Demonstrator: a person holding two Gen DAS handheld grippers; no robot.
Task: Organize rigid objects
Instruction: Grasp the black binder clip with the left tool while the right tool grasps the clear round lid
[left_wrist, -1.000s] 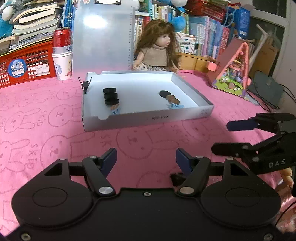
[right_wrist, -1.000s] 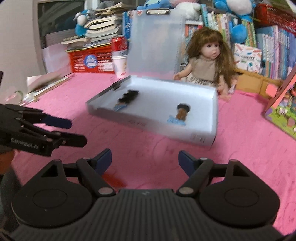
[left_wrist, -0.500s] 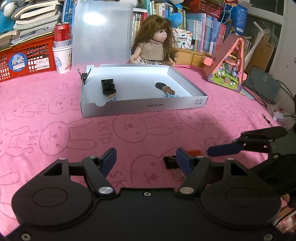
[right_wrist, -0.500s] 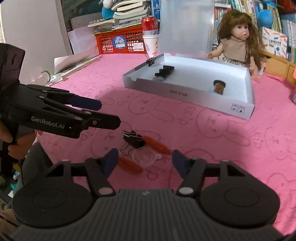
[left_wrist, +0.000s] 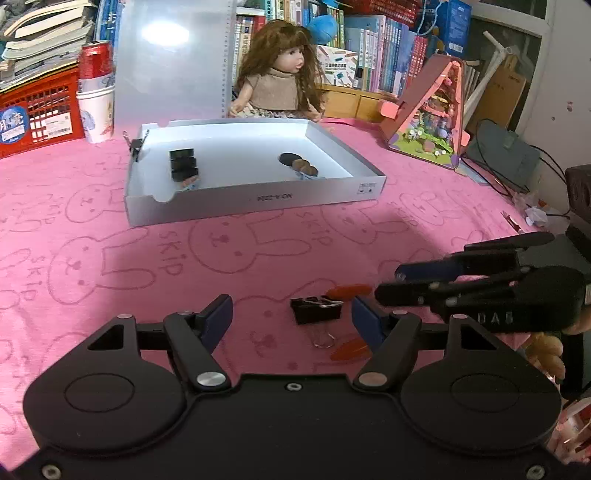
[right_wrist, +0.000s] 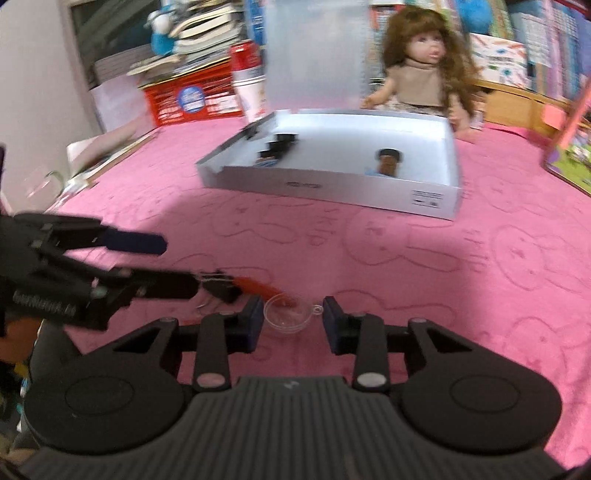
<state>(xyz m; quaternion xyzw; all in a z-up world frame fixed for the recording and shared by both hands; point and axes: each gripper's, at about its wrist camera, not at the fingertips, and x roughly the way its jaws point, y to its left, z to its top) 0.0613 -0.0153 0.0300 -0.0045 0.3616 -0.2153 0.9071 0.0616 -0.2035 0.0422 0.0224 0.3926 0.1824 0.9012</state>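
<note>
A black binder clip (left_wrist: 316, 310) lies on the pink cloth between the fingers of my open left gripper (left_wrist: 291, 317), with orange pieces (left_wrist: 349, 290) beside it. A small clear cup (right_wrist: 287, 314) sits between the fingers of my open right gripper (right_wrist: 293, 320), untouched. The clip (right_wrist: 221, 288) and an orange piece (right_wrist: 255, 285) lie just left of it. The white tray (left_wrist: 255, 199) farther back holds a stack of black discs (left_wrist: 183, 164) and brown round pieces (left_wrist: 301, 165). Each gripper shows in the other's view: the right gripper (left_wrist: 399, 282), the left gripper (right_wrist: 166, 266).
A doll (left_wrist: 282, 74) sits behind the tray. A red basket (left_wrist: 37, 110), paper cups with a can (left_wrist: 95, 92) and a clear board (left_wrist: 173, 55) stand at the back left. A toy house (left_wrist: 428, 110) stands at the right. Books line the back.
Both grippers have dropped closer to the items at the front. The right gripper's jaws have narrowed around the clear cup. The left gripper now frames the binder clip.
</note>
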